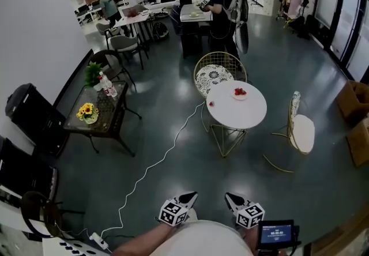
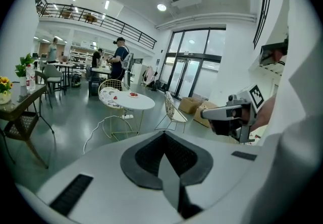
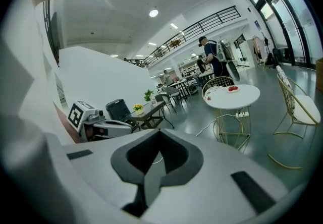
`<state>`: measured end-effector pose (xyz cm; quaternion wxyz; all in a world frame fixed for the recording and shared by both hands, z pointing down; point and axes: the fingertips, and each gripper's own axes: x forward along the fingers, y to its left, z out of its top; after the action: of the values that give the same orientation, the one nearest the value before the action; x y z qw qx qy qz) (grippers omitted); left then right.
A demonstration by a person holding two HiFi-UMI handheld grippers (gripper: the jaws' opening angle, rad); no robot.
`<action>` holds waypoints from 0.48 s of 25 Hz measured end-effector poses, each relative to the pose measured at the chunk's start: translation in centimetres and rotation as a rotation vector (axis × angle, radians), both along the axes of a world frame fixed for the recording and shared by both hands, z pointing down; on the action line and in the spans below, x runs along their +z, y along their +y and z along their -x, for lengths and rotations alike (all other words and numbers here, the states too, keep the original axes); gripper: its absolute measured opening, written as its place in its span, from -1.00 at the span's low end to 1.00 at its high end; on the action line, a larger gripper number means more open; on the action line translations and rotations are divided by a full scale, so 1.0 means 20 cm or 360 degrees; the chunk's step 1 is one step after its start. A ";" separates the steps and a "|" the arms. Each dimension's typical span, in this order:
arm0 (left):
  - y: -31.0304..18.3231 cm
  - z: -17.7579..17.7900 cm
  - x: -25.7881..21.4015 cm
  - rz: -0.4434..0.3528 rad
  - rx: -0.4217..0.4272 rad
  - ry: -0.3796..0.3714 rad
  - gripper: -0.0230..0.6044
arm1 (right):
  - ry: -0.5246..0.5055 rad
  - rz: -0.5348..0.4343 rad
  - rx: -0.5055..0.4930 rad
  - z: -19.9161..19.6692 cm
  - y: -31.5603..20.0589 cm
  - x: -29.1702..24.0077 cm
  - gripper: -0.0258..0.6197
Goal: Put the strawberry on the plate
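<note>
A round white table (image 1: 237, 112) stands a few steps ahead on the dark floor. On its far side sits a small white plate (image 1: 240, 93) with red fruit on it. One red strawberry (image 1: 210, 103) lies alone near the table's left edge. The same plate (image 2: 133, 95) and strawberry (image 2: 115, 98) show small in the left gripper view, and the plate (image 3: 232, 89) shows in the right gripper view. My left gripper (image 1: 193, 194) and right gripper (image 1: 228, 195) are held close to my body, far from the table, both shut and empty. Seen from its own camera, each of the left gripper (image 2: 162, 134) and right gripper (image 3: 159, 132) shows shut jaws.
Gold wire chairs stand behind the table (image 1: 219, 73) and to its right (image 1: 300, 131). A white cable (image 1: 155, 162) snakes across the floor toward the table. A dark side table (image 1: 98, 113) with flowers and bottles is at left. People stand at desks at the back. Cardboard boxes (image 1: 357, 110) sit at right.
</note>
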<state>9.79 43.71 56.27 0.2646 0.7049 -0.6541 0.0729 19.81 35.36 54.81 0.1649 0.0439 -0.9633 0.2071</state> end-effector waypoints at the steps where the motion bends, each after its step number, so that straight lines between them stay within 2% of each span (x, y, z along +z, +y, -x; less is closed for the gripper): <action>1: -0.01 0.03 -0.01 -0.0006 0.0002 -0.0001 -0.91 | 0.0001 -0.0002 0.0004 0.03 -0.01 -0.01 -0.91; 6: -0.06 0.18 -0.03 -0.0030 0.0017 -0.0005 -0.91 | -0.0001 -0.0014 0.0042 0.17 -0.09 -0.04 -0.91; 12: -0.02 0.34 -0.03 -0.0045 0.0006 0.0006 -0.91 | 0.0022 0.0000 0.0058 0.32 -0.03 -0.03 -0.91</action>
<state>2.94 43.30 55.68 0.2556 0.7099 -0.6533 0.0629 13.45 34.66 54.15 0.1677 0.0628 -0.9612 0.2098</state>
